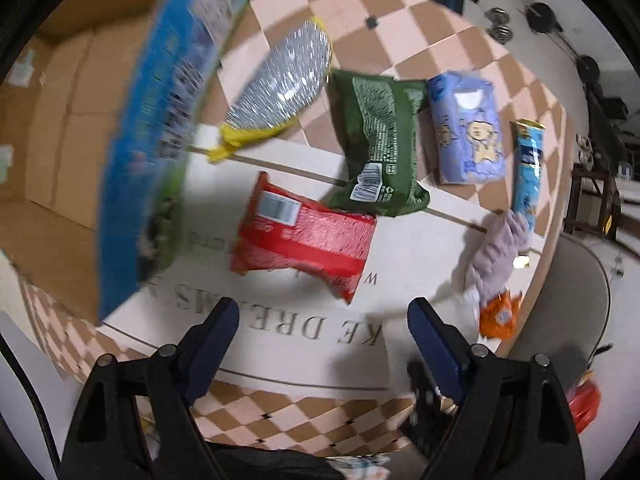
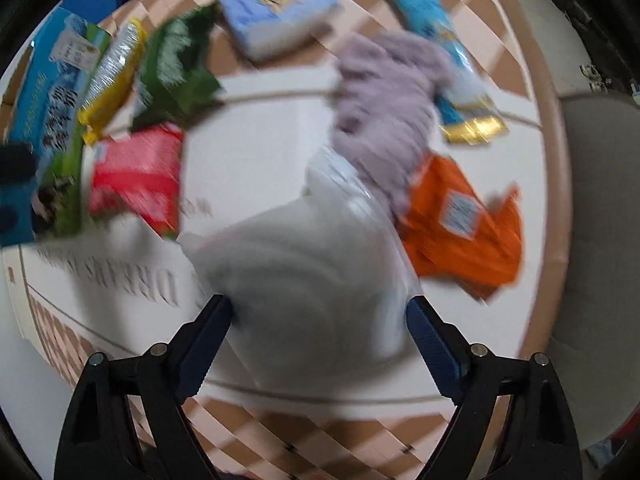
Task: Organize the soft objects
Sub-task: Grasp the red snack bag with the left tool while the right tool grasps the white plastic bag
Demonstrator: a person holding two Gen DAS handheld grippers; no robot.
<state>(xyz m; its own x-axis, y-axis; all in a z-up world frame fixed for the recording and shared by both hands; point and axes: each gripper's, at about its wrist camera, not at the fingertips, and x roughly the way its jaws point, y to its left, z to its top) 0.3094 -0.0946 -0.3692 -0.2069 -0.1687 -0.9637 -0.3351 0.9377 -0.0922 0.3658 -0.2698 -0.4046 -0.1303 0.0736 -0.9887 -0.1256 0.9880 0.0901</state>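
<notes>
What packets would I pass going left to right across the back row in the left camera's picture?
Blue box → silver-and-yellow bag → green packet → pale blue tissue pack → light blue stick packet.

Both wrist views look steeply down on the tabletop (image 1: 400,248) (right one nearer), sharing the red packet (image 1: 304,240)

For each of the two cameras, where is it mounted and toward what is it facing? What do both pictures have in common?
Left wrist view: mounted on the left claw, facing down at the table; its two blue fingers spread open, nothing between them; red packet ahead.
Right wrist view: mounted on the right claw, facing down at a blurred white soft bundle lying between its open fingers; whether they touch it is unclear.
Shared: red packet, green packet, lilac cloth, orange packet, blue box.
</notes>
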